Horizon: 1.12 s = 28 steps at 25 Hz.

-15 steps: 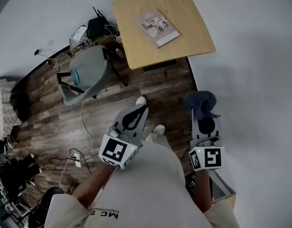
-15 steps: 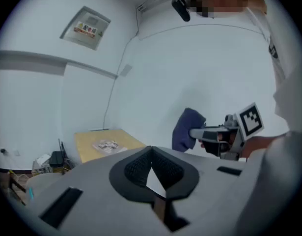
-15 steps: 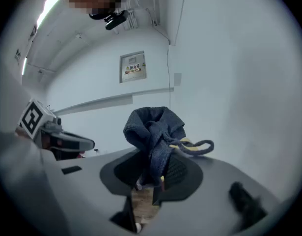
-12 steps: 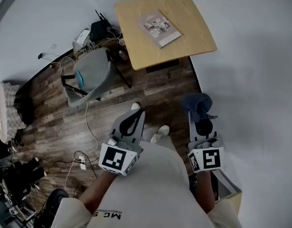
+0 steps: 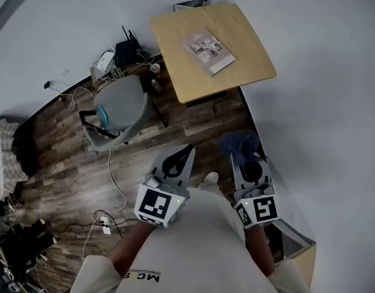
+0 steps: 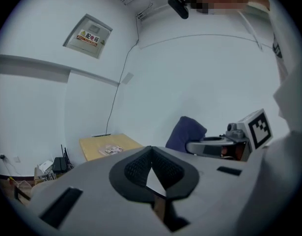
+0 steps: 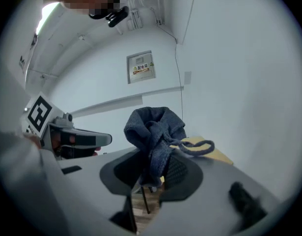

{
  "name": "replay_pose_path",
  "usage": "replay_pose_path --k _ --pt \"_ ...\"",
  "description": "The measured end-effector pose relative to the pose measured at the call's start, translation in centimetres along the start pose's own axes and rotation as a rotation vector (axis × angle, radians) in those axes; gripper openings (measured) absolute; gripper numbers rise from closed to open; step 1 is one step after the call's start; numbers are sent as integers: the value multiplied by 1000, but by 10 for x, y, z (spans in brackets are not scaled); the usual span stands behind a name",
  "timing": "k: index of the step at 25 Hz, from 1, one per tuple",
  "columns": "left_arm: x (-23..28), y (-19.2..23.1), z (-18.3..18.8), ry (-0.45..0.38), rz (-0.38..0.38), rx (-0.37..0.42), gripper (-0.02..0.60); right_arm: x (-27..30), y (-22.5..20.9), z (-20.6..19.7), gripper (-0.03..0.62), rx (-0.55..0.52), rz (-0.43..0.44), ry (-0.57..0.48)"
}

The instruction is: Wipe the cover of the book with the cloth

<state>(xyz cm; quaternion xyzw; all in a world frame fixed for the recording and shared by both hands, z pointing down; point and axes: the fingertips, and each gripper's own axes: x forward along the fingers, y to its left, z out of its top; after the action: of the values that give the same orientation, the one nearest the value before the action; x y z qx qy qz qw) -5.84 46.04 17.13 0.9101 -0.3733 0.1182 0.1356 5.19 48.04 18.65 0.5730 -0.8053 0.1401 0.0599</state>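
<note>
Book [image 5: 208, 52] lies flat near the middle of the wooden table [image 5: 248, 35], clear of all edges. Cloth [image 7: 155, 124], dark blue and bunched, is pinched between the right gripper [image 7: 154, 173] jaws. Left gripper [image 6: 151, 151] jaws are pressed together with nothing between them. Both grippers are held well apart from the table.

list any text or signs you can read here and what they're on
"MC", upside down on the person's shirt; the rest is hidden.
On the wall sign: red and yellow label, characters too blurred to read.
On the book cover: print too small to read.
</note>
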Motion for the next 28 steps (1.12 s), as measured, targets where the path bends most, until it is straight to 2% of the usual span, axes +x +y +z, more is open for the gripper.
replay_pose_path --k 2,8,16,21,28 --pt "-8 20 -3 21 -13 -6 11 13 11 3 104 40 -19 3" --pt "-35 84 1 45 -69 -32 11 53 58 11 104 37 -95 13" --pt "-37 138 -3 39 -110 -79 10 97 83 12 104 -22 -140 63" --pt "-3 159 6 55 -123 -67 11 126 56 22 104 -24 -174 63" --pt "82 178 22 111 -107 -36 10 180 -22 18 104 38 -166 104"
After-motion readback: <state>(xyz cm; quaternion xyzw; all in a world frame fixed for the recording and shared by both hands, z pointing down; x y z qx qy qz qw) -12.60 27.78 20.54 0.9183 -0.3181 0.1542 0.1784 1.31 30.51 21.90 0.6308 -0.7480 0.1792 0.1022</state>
